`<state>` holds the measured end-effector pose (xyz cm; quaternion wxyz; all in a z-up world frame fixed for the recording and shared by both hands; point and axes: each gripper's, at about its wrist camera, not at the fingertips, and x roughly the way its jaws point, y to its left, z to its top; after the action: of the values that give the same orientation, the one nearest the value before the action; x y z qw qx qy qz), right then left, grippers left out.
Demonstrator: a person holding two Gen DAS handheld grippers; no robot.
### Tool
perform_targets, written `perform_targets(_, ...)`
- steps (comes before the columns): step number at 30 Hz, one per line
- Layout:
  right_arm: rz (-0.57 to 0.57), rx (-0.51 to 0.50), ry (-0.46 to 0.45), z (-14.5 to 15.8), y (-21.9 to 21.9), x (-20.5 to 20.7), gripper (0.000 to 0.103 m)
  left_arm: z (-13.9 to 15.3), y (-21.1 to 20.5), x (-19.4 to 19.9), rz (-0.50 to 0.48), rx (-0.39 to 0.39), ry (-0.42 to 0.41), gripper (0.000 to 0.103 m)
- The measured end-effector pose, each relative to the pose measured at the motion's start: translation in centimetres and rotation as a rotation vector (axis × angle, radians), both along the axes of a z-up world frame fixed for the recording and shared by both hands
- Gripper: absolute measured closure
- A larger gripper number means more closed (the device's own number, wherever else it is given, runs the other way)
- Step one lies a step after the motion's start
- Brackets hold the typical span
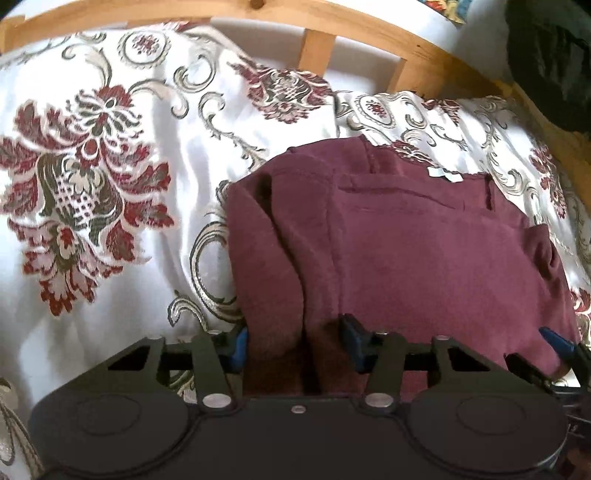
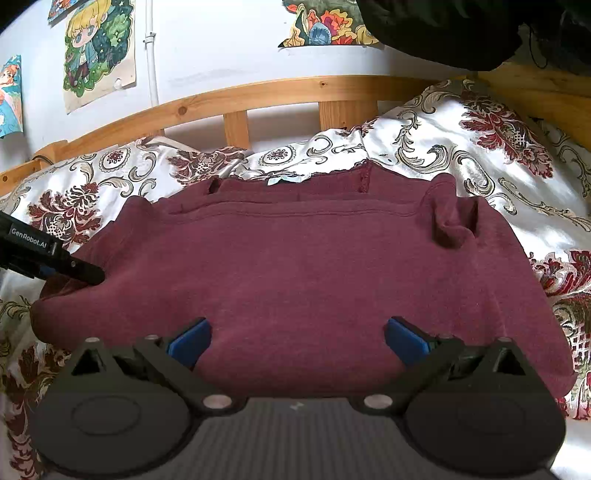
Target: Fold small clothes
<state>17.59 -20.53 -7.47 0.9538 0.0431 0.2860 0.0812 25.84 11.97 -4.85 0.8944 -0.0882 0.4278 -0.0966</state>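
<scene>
From the left wrist view, the left gripper (image 1: 295,345) stands with its jaws apart, straddling the near left corner of the maroon garment (image 1: 399,251), a thick fold of cloth rising between the blue pads (image 1: 352,338) without being pinched; the garment runs forward and to the right from that corner toward the wooden headboard (image 1: 369,33), its pale label (image 1: 445,175) on the edge nearest the headboard, and it lies on the floral bedspread (image 1: 110,177). A blue fingertip at the far right of this view looks like part of the right gripper (only a sliver shows). From the right wrist view, the right gripper (image 2: 297,338) is spread wide over the middle of the garment's near hem, nothing between its pads, with the cloth's long axis running side to side, roughly parallel to the headboard (image 2: 258,94); the left gripper (image 2: 88,275) comes in at the garment's left end, tip on the cloth. Both tools point toward the headboard, low over the near edge. I judge the next fold depends on that near hem, which both reach, the left at the corner, the right at mid-hem
</scene>
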Motion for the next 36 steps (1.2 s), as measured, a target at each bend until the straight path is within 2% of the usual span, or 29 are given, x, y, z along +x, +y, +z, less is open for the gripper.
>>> perform_targets(5, 0.000, 0.000, 0.000, 0.0, 0.0, 0.0, 0.001, 0.1, 0.0, -0.1, -0.004, -0.009, -0.004, 0.058)
perform_targets(14, 0.000, 0.001, -0.001, 0.0, 0.0, 0.0, 0.001, 0.0, 0.0, 0.0, -0.008, -0.010, -0.006, 0.061)
perform_targets(18, 0.019, 0.034, 0.014, 0.4, -0.6, 0.2, 0.001, 0.0, -0.2, -0.1, -0.014, -0.007, -0.011, 0.065)
perform_targets(24, 0.041, -0.045, 0.042, 1.7, -0.4, -0.2, 0.000, 0.4, -0.4, -0.4, -0.034, -0.002, -0.033, 0.074)
perform_targets(29, 0.106, -0.037, 0.038, 2.5, -1.3, -2.6, 0.000, 1.3, -0.5, -0.5, -0.028, -0.024, -0.044, 0.078)
perform_targets(33, 0.108, -0.020, 0.020, 3.3, -2.8, -4.1, 0.000, 3.1, -1.9, -0.1, -0.020, 0.001, -0.056, 0.080)
perform_targets(36, 0.077, -0.007, 0.003, 3.7, -4.1, -4.5, 0.000, 5.3, -4.6, 0.1, -0.061, 0.045, -0.098, 0.082)
